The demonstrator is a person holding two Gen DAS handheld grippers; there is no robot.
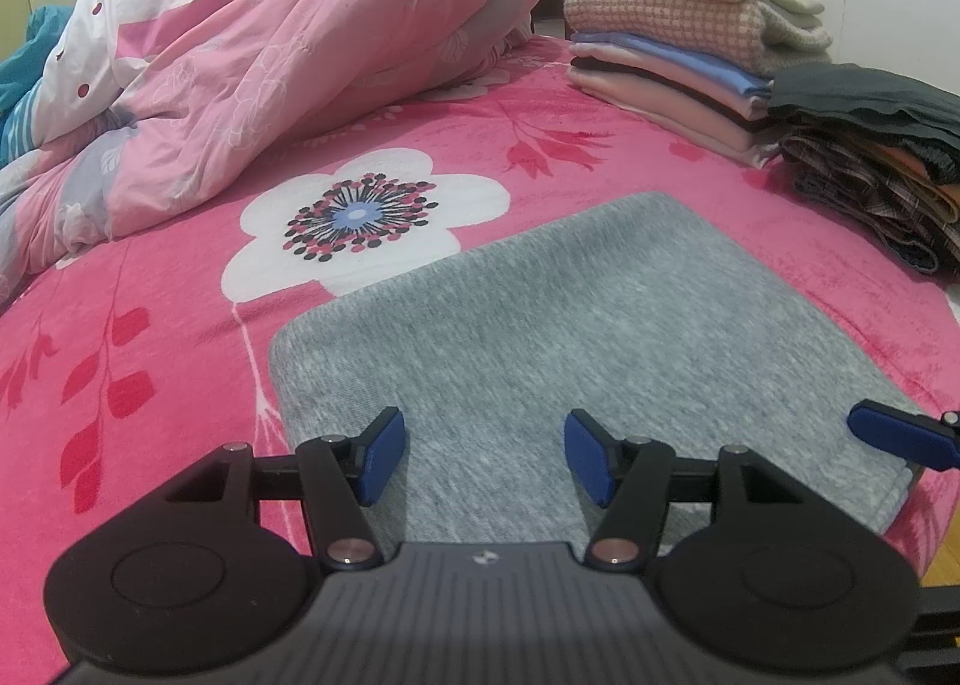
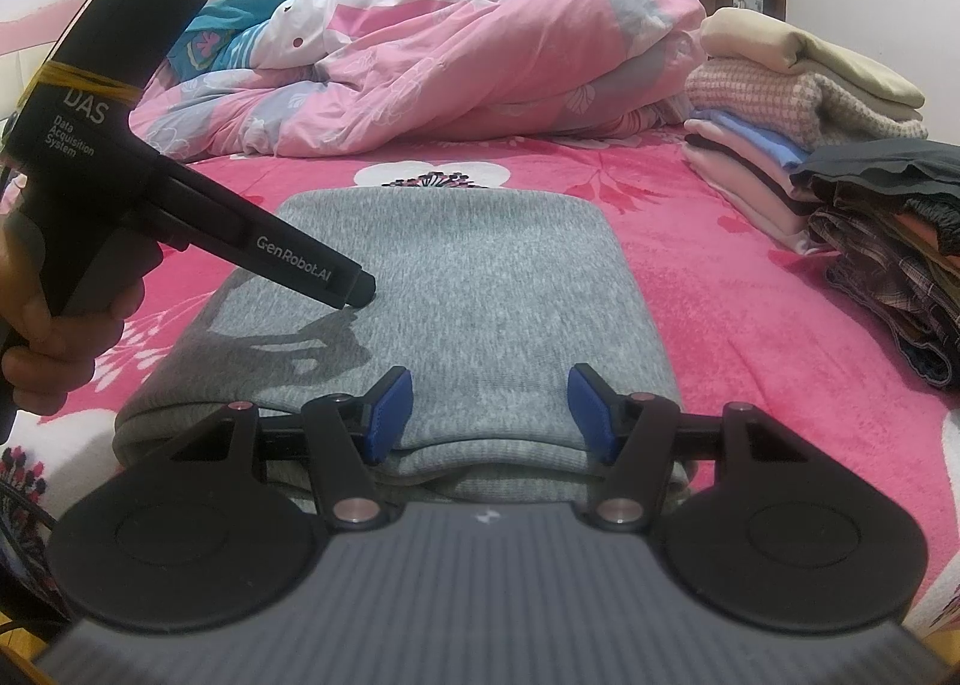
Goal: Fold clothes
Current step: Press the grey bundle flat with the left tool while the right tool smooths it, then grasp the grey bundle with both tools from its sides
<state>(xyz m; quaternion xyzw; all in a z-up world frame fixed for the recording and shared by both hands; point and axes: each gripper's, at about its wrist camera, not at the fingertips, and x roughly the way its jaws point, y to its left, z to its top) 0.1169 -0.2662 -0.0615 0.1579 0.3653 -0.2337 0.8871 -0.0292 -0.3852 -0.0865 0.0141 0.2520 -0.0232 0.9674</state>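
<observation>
The black two-finger left gripper [image 1: 483, 454] carries blue rectangular pads [image 1: 384, 454], silver pivot screws and a grey ribbed body. Seen from the right wrist, its black handle bears white "DAS" and "GenRobot.AI" lettering and a yellow band.

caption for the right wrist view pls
Open right gripper at the near edge of a folded grey garment on a pink bed.

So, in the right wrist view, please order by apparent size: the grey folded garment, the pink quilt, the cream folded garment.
1. pink quilt
2. grey folded garment, nearly equal; being nearer, ranking is unsure
3. cream folded garment
</observation>
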